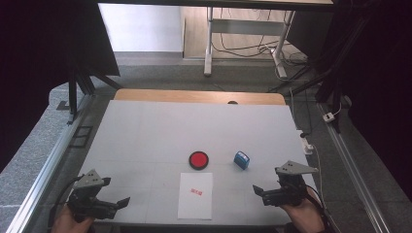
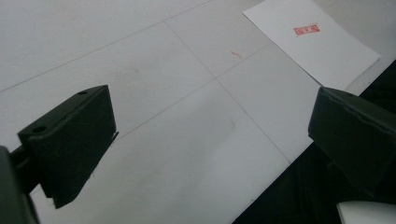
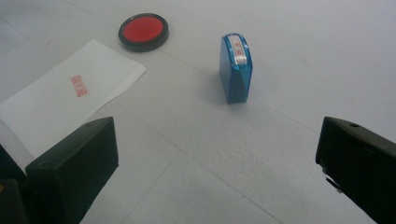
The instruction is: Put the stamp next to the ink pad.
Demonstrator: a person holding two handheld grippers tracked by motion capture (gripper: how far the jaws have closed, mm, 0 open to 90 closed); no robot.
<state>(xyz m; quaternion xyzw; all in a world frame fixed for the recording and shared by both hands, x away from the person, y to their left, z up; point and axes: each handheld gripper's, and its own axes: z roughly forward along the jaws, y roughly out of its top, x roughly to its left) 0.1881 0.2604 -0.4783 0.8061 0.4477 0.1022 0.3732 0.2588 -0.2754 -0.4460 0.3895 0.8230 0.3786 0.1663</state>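
A blue stamp stands upright on the white table, right of a round red ink pad in a black case. In front of the pad lies a white sheet of paper bearing a small red print. My right gripper hovers near the front right edge, open and empty, a short way back from the stamp. At the front left, my left gripper is open with nothing between its jaws.
The white table top has a wooden strip along its far edge. Aluminium rails run along both sides. A white plug block and cables lie off the right edge. Beyond the table stand a desk frame and cables on the floor.
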